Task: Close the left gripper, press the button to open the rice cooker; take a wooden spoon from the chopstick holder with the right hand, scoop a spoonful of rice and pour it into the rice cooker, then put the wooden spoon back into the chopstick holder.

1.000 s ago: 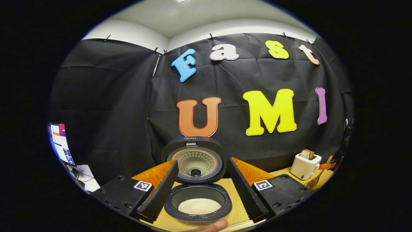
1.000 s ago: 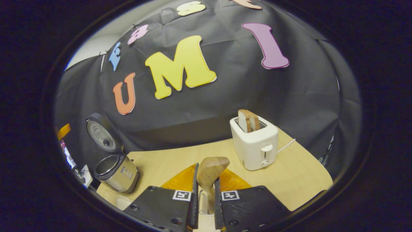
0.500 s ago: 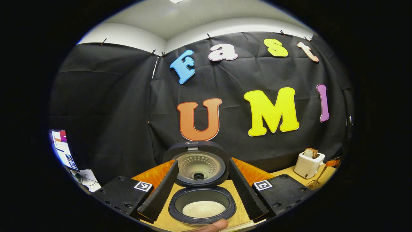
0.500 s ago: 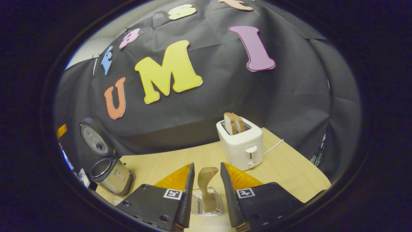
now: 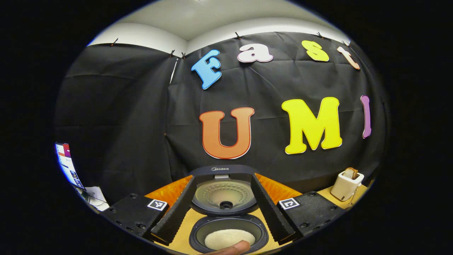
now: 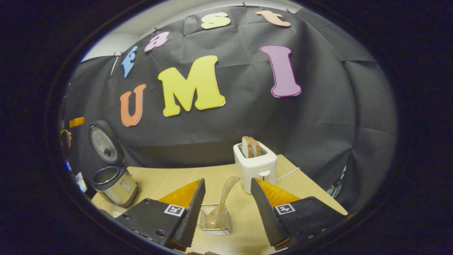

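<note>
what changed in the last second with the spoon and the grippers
The right gripper opened and let go of the wooden spoon, which now leans in the chopstick holder, then backed away. The left gripper stayed open and edged closer to the open rice cooker.

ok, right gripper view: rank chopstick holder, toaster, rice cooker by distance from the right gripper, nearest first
1. chopstick holder, between the open fingers of the right gripper, with the wooden spoon standing in it.
2. toaster, just beyond the fingertips, slightly right, bread in its slots.
3. rice cooker, far off to the left at the table edge, lid up.
</note>
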`<control>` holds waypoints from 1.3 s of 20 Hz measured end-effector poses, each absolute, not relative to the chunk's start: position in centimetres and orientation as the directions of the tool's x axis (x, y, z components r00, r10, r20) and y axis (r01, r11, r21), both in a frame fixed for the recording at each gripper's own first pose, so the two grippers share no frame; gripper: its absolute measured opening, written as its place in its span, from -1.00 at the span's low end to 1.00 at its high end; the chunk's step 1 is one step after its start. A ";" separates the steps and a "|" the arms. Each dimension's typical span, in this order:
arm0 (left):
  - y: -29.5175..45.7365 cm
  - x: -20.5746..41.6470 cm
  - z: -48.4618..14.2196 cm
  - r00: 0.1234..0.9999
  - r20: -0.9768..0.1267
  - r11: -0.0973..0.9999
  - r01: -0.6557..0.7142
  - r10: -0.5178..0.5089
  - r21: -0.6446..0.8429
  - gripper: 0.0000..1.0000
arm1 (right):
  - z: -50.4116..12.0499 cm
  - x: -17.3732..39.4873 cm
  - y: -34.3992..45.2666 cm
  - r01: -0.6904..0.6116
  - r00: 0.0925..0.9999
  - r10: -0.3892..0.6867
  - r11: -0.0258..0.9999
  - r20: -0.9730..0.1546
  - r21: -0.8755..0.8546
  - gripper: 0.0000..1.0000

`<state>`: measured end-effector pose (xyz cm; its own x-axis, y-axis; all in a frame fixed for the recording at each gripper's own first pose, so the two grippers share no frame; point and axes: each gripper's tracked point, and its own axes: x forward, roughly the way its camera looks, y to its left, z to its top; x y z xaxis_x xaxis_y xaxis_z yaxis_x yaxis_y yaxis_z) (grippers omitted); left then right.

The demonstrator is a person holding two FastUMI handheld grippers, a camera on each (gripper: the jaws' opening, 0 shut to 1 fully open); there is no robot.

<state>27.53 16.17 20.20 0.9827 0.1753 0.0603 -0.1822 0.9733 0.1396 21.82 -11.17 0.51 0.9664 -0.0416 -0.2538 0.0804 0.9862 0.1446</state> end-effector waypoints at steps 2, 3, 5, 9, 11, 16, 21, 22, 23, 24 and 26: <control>16.8 28.9 21.0 0.981 0.081 0.973 -0.186 0.176 0.138 0.96 | 0.7 21.2 -10.5 0.054 0.971 -0.023 0.991 -0.238 0.122 0.73; 17.1 29.9 21.5 0.981 0.086 0.975 -0.182 0.172 0.131 0.96 | 0.7 21.0 -10.2 0.052 0.972 -0.025 0.993 -0.232 0.108 0.72; 17.4 31.7 21.5 0.982 0.077 0.976 -0.180 0.171 0.123 0.96 | 0.7 20.7 -9.8 0.047 0.973 -0.023 0.994 -0.231 0.097 0.62; 18.0 35.3 22.5 0.982 0.102 0.974 -0.175 0.162 0.146 0.96 | 0.8 19.9 -8.3 0.030 0.975 -0.016 0.998 -0.222 0.057 0.62; 18.1 37.3 22.1 0.985 0.090 0.982 -0.159 0.150 0.100 0.95 | 0.8 19.5 -6.9 0.004 0.976 0.001 1.000 -0.216 0.023 0.79; 19.6 40.9 21.6 0.983 0.069 0.979 -0.177 0.171 0.099 0.96 | 0.0 19.5 -4.3 -0.062 0.975 0.059 0.998 -0.214 -0.007 0.82; 20.9 42.7 20.7 0.985 0.030 0.983 -0.172 0.170 0.068 0.97 | -0.4 19.2 -2.1 -0.132 0.971 0.122 0.991 -0.206 -0.035 0.82; 21.0 43.1 20.1 0.986 0.015 0.984 -0.166 0.166 0.067 0.96 | -0.3 19.1 -1.7 -0.145 0.970 0.137 0.989 -0.201 -0.022 0.82; 20.9 42.7 20.1 0.988 0.020 0.986 -0.157 0.156 0.048 0.96 | -0.4 19.0 -2.0 -0.144 0.970 0.136 0.989 -0.200 -0.024 0.84; 20.6 42.7 19.8 0.992 -0.003 0.992 -0.129 0.129 0.019 0.96 | -0.4 18.8 -2.1 -0.142 0.971 0.134 0.989 -0.198 -0.032 0.90; 20.5 41.8 19.5 0.991 -0.020 0.992 -0.129 0.129 0.015 0.95 | -0.2 17.7 -1.8 -0.162 0.970 0.153 0.986 -0.191 -0.032 0.93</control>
<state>41.82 20.48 19.46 0.9915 0.1289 -0.0201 -0.1286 0.9916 0.0153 17.68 -1.77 -0.25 0.9697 0.1527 -0.1909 -0.1616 0.9864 -0.0315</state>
